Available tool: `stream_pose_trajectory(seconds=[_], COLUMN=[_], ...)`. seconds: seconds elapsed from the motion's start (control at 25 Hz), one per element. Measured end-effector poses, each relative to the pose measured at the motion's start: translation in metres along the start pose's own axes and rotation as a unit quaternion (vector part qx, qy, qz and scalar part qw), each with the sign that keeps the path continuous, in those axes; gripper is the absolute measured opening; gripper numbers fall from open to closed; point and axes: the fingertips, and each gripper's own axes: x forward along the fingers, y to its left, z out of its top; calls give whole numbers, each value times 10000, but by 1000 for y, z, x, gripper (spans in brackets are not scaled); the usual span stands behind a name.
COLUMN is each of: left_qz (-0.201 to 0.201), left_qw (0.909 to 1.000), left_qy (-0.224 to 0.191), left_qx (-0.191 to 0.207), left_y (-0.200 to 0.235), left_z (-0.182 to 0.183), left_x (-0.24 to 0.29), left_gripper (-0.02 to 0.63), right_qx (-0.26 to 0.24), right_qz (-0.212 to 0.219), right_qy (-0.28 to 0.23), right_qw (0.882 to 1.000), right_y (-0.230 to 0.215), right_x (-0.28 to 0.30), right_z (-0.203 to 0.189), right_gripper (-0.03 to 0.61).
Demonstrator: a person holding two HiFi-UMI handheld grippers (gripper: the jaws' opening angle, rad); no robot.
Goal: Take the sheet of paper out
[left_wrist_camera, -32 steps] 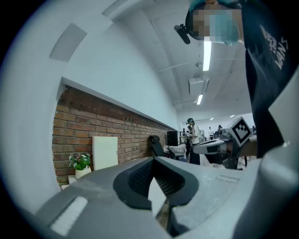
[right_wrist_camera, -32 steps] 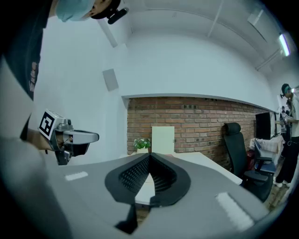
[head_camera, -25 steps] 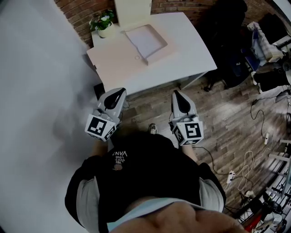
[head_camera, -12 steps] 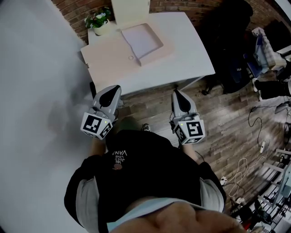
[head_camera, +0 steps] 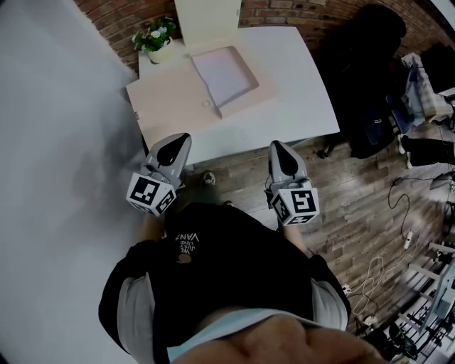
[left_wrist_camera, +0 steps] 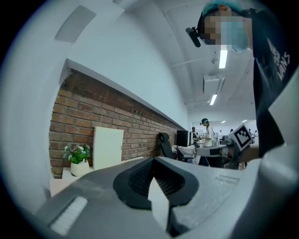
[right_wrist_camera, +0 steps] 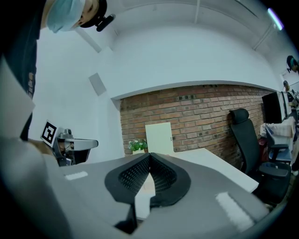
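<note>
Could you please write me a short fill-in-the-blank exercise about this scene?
Both the left gripper and the right gripper have their jaws ____.
In the head view, the potted plant stands at the table's far ____ corner.
The wall behind the table is built of ____.
Missing words: shut; left; brick.

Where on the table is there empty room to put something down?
The white table is bare along its right side, beside the pale pink open folder, and in a narrow strip along its front edge. The back left is crowded: a small potted plant and a cream board stand there.
</note>
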Motion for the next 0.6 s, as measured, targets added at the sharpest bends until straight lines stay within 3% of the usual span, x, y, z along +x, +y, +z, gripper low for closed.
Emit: stream_pose_trajectory(seconds=[0.6], left_qz=[-452], left_qw=[9989], left_qy=[-99], left_qx=[69], left_y=[91], left_z=[24], left_x=[68], left_gripper=[1], right_qx=[47], right_qz=[-513], right_qy=[-115], right_qw=[9986], right_y=[-22], right_x=[91], right_z=[25], right_gripper=[2])
